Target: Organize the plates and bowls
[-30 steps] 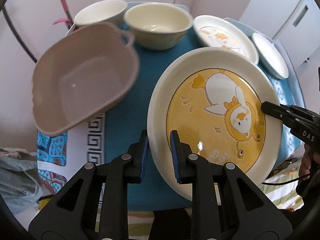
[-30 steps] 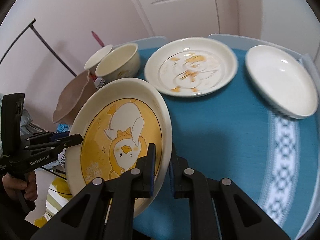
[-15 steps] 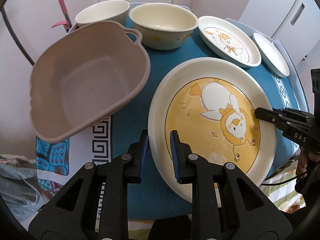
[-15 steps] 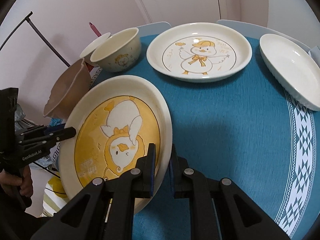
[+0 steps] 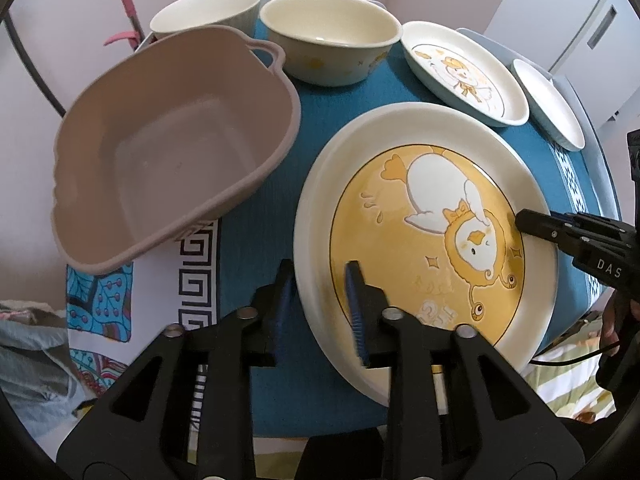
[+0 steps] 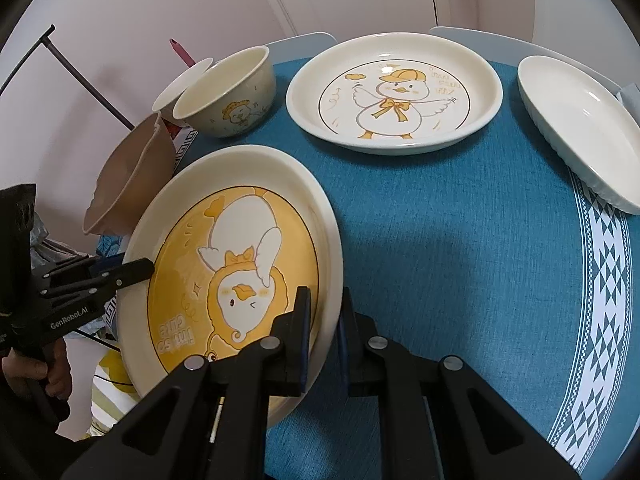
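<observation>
A large cream plate with a yellow duck picture [image 5: 432, 232] [image 6: 224, 264] is held tilted above the blue tablecloth. My left gripper [image 5: 320, 304] is shut on its near-left rim. My right gripper [image 6: 323, 320] is shut on the opposite rim; it also shows in the left wrist view [image 5: 560, 232]. A second duck plate [image 6: 394, 92] [image 5: 464, 72], a plain white plate [image 6: 580, 128] [image 5: 548, 104], a cream bowl [image 5: 332, 36] [image 6: 228, 92] and another bowl [image 5: 208, 12] stand on the table beyond.
A pinkish-brown plastic basin [image 5: 172, 140] [image 6: 128, 172] stands at the table's left edge beside the held plate. The blue cloth [image 6: 460, 248] covers the table. A pink-handled tool [image 5: 124, 8] stands behind the bowls, and cloth heaps lie below the table's left side.
The yellow duck plate has come down lower and flatter toward the cloth, still held at both rims. Both views have moved closer to the table.
</observation>
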